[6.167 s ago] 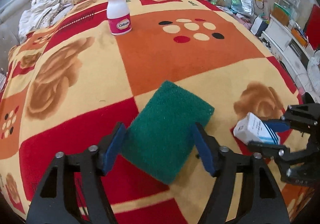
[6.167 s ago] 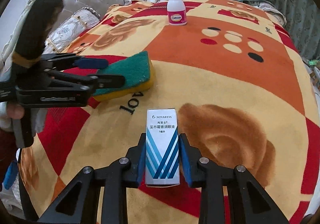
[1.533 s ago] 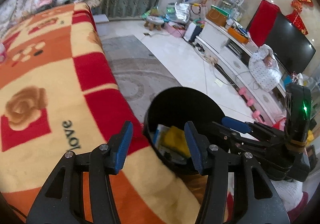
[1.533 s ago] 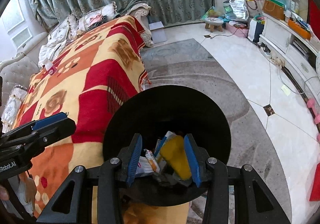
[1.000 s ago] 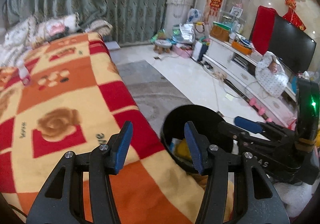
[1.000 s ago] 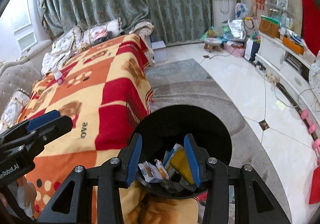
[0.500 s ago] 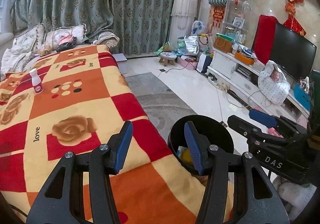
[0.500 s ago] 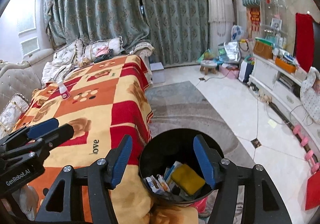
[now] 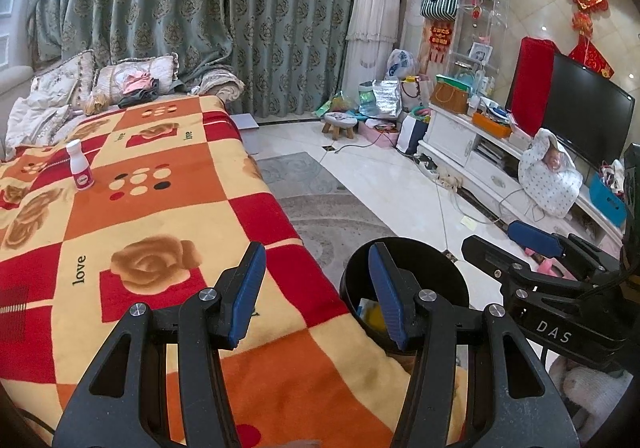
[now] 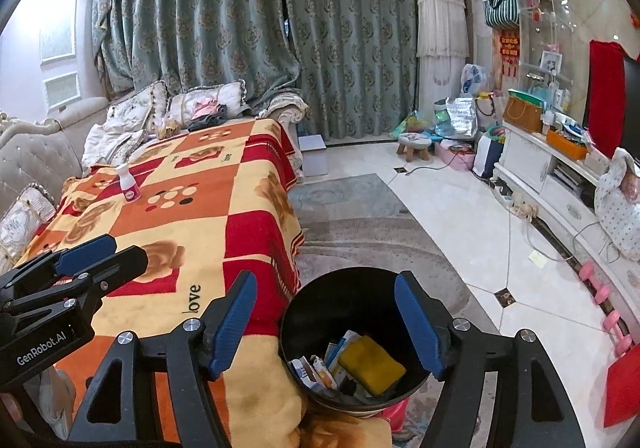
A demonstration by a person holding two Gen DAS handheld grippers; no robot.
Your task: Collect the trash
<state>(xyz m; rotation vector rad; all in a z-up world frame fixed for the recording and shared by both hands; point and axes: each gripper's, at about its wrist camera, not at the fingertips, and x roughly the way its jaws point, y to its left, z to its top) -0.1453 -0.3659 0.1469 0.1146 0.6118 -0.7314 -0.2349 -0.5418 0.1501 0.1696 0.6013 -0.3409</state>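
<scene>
The right tongs (image 10: 326,324), jaws just opened wide, hold nothing above the black trash bin (image 10: 320,288). The left tongs (image 9: 316,294), half open and empty, hang beside it.

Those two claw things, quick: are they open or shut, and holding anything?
Left gripper: open, nothing between its pads.
Right gripper: open and empty, its jaws have just been opening, above the black bin.

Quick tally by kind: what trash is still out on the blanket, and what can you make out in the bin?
On blanket: bottle: 1
In bin: yellow sponge: 1
In bin: small cartons and packets: several, count unclear
Total clearly countable: 2
</scene>
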